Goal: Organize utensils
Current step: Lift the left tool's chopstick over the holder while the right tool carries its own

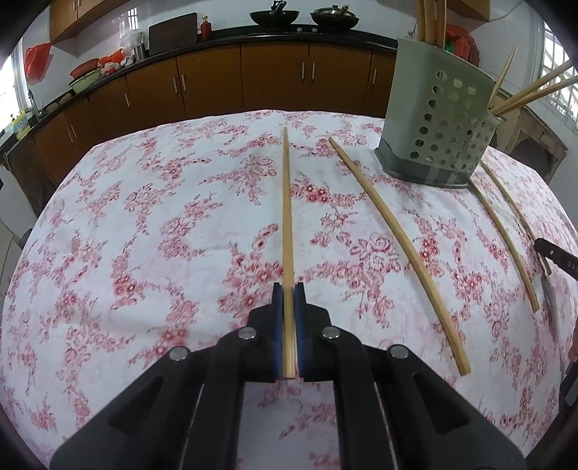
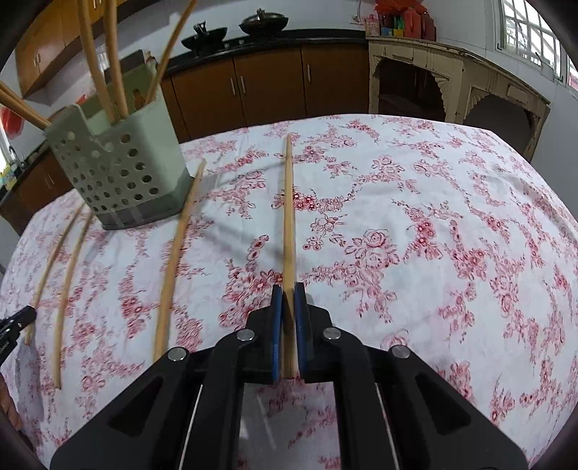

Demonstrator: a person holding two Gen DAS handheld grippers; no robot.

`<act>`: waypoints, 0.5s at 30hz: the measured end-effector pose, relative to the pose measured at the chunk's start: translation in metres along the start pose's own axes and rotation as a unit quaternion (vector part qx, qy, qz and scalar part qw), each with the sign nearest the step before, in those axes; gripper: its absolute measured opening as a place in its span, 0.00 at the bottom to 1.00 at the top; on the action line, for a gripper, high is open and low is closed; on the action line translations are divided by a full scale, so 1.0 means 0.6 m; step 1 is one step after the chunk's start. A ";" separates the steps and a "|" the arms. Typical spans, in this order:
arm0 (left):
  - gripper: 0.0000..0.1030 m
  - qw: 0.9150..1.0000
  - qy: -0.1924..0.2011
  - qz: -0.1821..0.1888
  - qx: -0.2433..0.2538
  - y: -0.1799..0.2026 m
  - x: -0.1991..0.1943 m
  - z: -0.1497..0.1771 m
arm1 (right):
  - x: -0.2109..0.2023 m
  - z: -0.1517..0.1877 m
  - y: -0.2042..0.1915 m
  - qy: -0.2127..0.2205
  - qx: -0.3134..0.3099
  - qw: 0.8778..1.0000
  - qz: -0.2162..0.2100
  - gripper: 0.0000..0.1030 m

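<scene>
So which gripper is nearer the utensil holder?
Right, narrowly. The utensil holder sits ahead-left of the right gripper, larger and lower in view; ahead-right of the left gripper, farther up.

Light: daylight is coming through the windows (image 2: 523,32) at far right, evenly bright.
Shadows: soft ones are falling beside the utensil holder (image 2: 119,173).
Glare: the windows are blowing out white.
Blur: the chopstick (image 2: 173,260) left of centre is smearing.
Distortion: fisheye is bowing the tablecloth (image 1: 144,235); corners are going black.
</scene>
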State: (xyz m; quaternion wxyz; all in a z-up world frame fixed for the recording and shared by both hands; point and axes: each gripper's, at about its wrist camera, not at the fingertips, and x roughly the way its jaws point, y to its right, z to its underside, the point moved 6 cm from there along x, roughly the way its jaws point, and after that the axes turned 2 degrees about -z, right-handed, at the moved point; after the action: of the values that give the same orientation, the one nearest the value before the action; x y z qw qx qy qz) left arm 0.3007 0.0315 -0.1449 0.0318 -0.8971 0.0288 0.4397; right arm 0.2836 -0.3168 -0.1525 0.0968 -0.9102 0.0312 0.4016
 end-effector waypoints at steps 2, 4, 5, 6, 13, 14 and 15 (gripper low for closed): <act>0.07 1.000 0.004 -0.001 0.002 -0.002 -0.008 0.002 | -0.020 -0.002 -0.001 0.017 -0.004 1.000 -0.001 0.07; 0.07 1.000 0.014 -0.003 0.007 -0.005 -0.024 0.001 | -0.042 -0.008 -0.002 0.035 -0.009 0.999 0.001 0.07; 0.07 1.000 0.020 -0.002 0.008 -0.007 -0.033 0.000 | -0.053 -0.013 -0.002 0.044 -0.011 0.999 0.001 0.07; 0.07 1.000 0.028 -0.003 0.011 -0.009 -0.046 -0.004 | -0.062 -0.018 -0.002 0.052 -0.012 0.999 0.001 0.07; 0.07 0.996 0.092 -0.004 0.021 -0.020 -0.129 -0.038 | -0.135 -0.062 0.004 0.113 -0.015 0.994 0.001 0.07; 0.07 0.995 0.100 -0.003 0.019 -0.022 -0.139 -0.044 | -0.140 -0.068 0.004 0.119 -0.015 0.993 0.001 0.07; 0.07 0.994 0.108 -0.003 0.017 -0.024 -0.148 -0.049 | -0.150 -0.075 0.004 0.128 -0.015 0.992 0.000 0.07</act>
State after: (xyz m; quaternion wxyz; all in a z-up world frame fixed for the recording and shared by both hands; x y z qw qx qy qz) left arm 0.2709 0.0454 -0.0562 0.0455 -0.9386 0.0371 0.3399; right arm 0.2550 -0.3303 -0.0572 0.0788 -0.9554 0.0371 0.2821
